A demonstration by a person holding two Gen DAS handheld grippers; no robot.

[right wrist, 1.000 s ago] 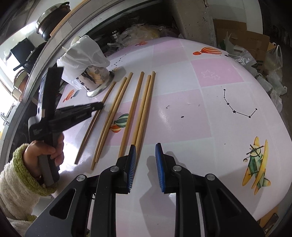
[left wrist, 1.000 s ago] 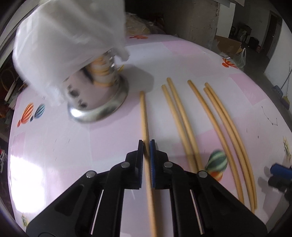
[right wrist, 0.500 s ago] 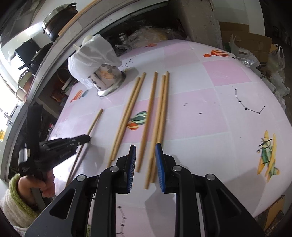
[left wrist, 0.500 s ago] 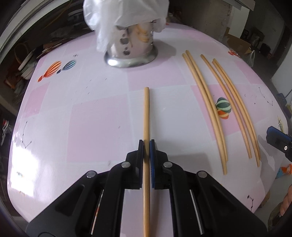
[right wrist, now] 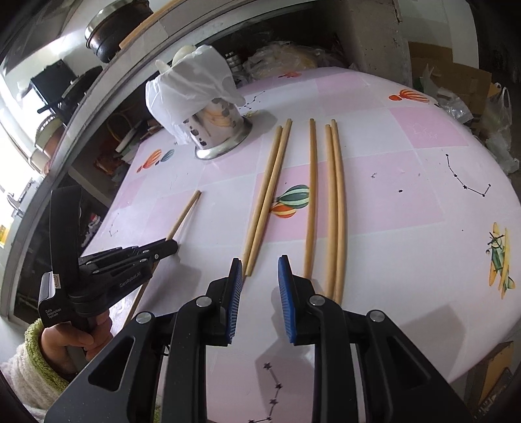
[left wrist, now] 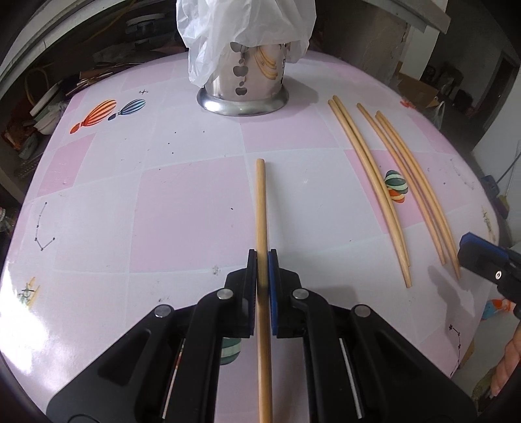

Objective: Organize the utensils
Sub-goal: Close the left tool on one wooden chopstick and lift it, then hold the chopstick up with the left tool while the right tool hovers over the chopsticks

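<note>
The left claw (left wrist: 262, 257) is clamped tight on a single wooden chopstick (left wrist: 260, 201), gripping it partway along its length. The stick's long axis runs straight ahead along the claw's fingers, its free end aimed toward the steel utensil holder (left wrist: 242, 88) draped with a white plastic bag (left wrist: 241, 29) at the far side of the counter (left wrist: 182, 208). Its rear part passes back under the claw body. In the right wrist view the same stick slants up and to the right, its tip apart from the other sticks.

Five more chopsticks (right wrist: 325, 201) lie on the pink-checked counter to the right of the held one, roughly parallel, a pair and then three, their far ends toward the holder.

A second ago the holder sat close, at upper left of the left view, and the held stick lay just beside the others; now the holder stands farther off and centred, and the held stick is well apart from the row.

The right claw (right wrist: 260, 263) hangs tilted down over the near ends of the lying sticks, its jaws having just been opening a little, parted with nothing between them. A hand (right wrist: 70, 338) in a fleecy sleeve (right wrist: 29, 367) grips the left tool's handle.
</note>
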